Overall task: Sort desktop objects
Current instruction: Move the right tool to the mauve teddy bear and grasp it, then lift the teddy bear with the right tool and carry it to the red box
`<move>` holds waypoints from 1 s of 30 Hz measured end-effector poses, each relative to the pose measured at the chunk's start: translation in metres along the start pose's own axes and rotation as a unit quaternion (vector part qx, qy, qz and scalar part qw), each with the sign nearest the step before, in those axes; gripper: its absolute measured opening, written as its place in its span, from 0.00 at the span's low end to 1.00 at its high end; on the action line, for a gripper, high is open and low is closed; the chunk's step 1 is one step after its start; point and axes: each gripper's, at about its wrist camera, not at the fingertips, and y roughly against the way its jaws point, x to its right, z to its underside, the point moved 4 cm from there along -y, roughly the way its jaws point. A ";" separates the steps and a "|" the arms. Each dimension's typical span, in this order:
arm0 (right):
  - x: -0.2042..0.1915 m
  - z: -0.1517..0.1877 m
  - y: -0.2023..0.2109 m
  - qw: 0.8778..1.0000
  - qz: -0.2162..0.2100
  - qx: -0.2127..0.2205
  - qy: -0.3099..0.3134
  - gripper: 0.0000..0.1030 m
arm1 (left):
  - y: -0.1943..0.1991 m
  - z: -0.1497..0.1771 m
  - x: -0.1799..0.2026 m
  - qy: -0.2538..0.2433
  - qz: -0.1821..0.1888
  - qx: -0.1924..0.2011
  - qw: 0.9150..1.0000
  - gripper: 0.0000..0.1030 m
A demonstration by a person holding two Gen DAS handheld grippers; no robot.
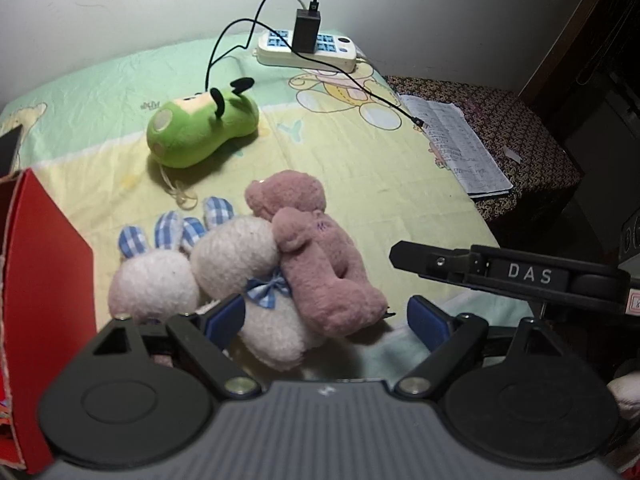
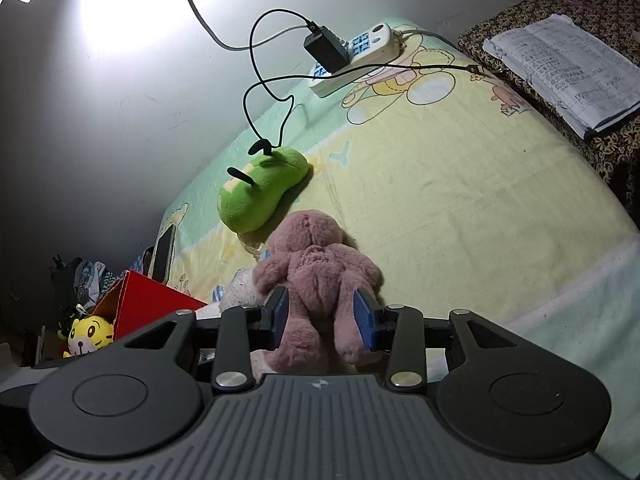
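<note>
The pink plush bear (image 2: pixel 318 276) lies face down on the cartoon-print sheet (image 2: pixel 460 184), its lower body clamped between the blue pads of the right gripper (image 2: pixel 322 318), which grasps it from both sides. In the left wrist view the bear (image 1: pixel 320 264) leans on a white plush rabbit (image 1: pixel 240 264) with blue checked ears and a bow; a second such rabbit (image 1: pixel 154 276) lies just beside it. The left gripper (image 1: pixel 326 318) has its fingers spread wide around the rabbit's body and the bear's legs, not pressing them. A green plush toy (image 1: pixel 200 128) lies farther back, a red box (image 1: pixel 44 280) stands at the left, and a white power strip (image 1: pixel 306 50) with a black charger (image 1: pixel 306 30) sits near the wall.
</note>
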 end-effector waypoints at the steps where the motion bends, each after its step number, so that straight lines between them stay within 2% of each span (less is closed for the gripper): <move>1: 0.006 -0.003 -0.001 1.000 -0.002 -0.004 -0.003 0.40 | -0.005 -0.002 0.001 0.004 0.003 -0.003 1.000 0.86; 3: 0.015 -0.008 -0.005 1.000 -0.003 -0.009 -0.009 0.44 | -0.016 -0.004 0.001 0.016 0.007 -0.014 1.000 0.83; 7: 0.032 -0.016 -0.022 0.998 -0.021 -0.033 -0.041 0.44 | -0.033 -0.007 -0.001 0.026 0.000 -0.031 0.999 0.79; 15: 0.047 -0.021 -0.058 0.989 -0.074 -0.096 -0.083 0.44 | -0.049 -0.020 -0.008 0.031 0.007 -0.034 0.999 0.71; 17: 0.048 -0.021 -0.066 0.986 -0.085 -0.110 -0.090 0.44 | -0.052 -0.022 -0.008 0.028 0.013 -0.035 0.999 0.60; 20: 0.049 -0.023 -0.075 0.983 -0.099 -0.121 -0.098 0.47 | -0.059 -0.023 -0.010 0.028 0.010 -0.042 0.999 0.55; 22: 0.050 -0.024 -0.080 0.980 -0.111 -0.124 -0.107 0.54 | -0.062 -0.024 -0.012 0.031 0.013 -0.044 0.998 0.55; 25: 0.052 -0.022 -0.089 0.974 -0.127 -0.138 -0.128 0.58 | -0.064 -0.023 -0.010 0.021 0.008 -0.043 0.999 0.55; 30: 0.052 -0.023 -0.089 0.974 -0.134 -0.141 -0.120 0.53 | -0.063 -0.021 -0.002 -0.004 -0.002 -0.038 0.999 0.55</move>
